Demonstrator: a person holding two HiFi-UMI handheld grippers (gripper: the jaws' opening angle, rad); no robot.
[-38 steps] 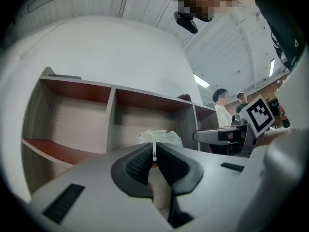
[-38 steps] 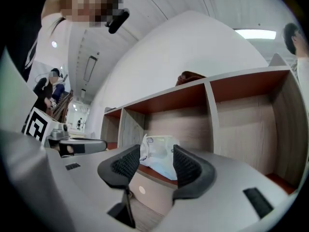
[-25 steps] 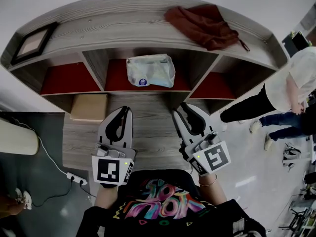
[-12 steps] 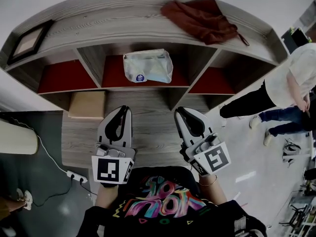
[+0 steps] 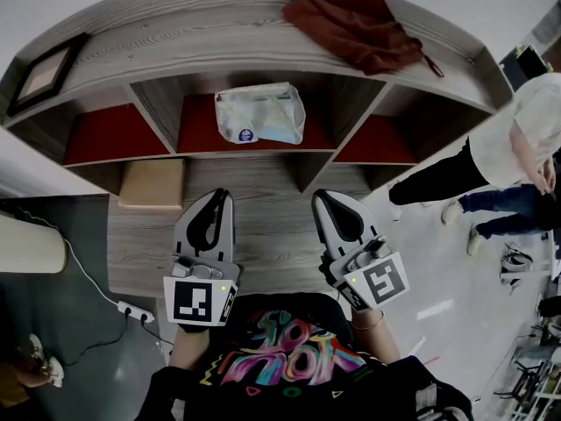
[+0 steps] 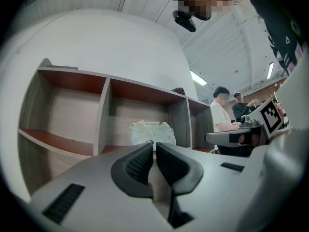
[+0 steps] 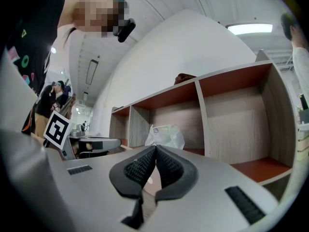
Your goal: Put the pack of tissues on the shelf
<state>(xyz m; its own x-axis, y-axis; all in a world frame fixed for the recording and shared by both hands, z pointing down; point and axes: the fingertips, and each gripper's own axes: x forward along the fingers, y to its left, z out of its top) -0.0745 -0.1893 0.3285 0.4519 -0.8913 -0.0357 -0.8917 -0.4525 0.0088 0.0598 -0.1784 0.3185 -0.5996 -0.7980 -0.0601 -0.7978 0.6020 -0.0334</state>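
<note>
Left tongs (image 5: 223,196) clenched, tips together, nothing between them; the left gripper view shows the same, black ribbed pads (image 6: 137,162) meeting with no object pinched. Right tongs (image 5: 322,197) also clamped tight and empty, pads (image 7: 170,168) pressed tip to tip in the right gripper view. Both are held side by side, low in front of the person, pointing at the shelf (image 5: 175,46), well apart from anything on it.

Pack of tissues (image 5: 260,112) sits in the middle compartment of the shelf, on the red floor board, roughly centred between the two dividers. It is pale, crinkly plastic with a small round dark sticker on the front edge. Both gripper views show it straight ahead past the tips, upright-ish against the back of that compartment. The left and right compartments beside it show only red floor.

On top of the shelf: a brown-red cloth (image 5: 364,29) bunched toward the right end and a picture frame (image 5: 44,73) lying at the left end. A tan box (image 5: 153,184) sits below the left compartment. A white power strip (image 5: 134,313) with its cable lies on the grey floor at left. A person in a white shirt (image 5: 535,130) stands at right, near the shelf end.
</note>
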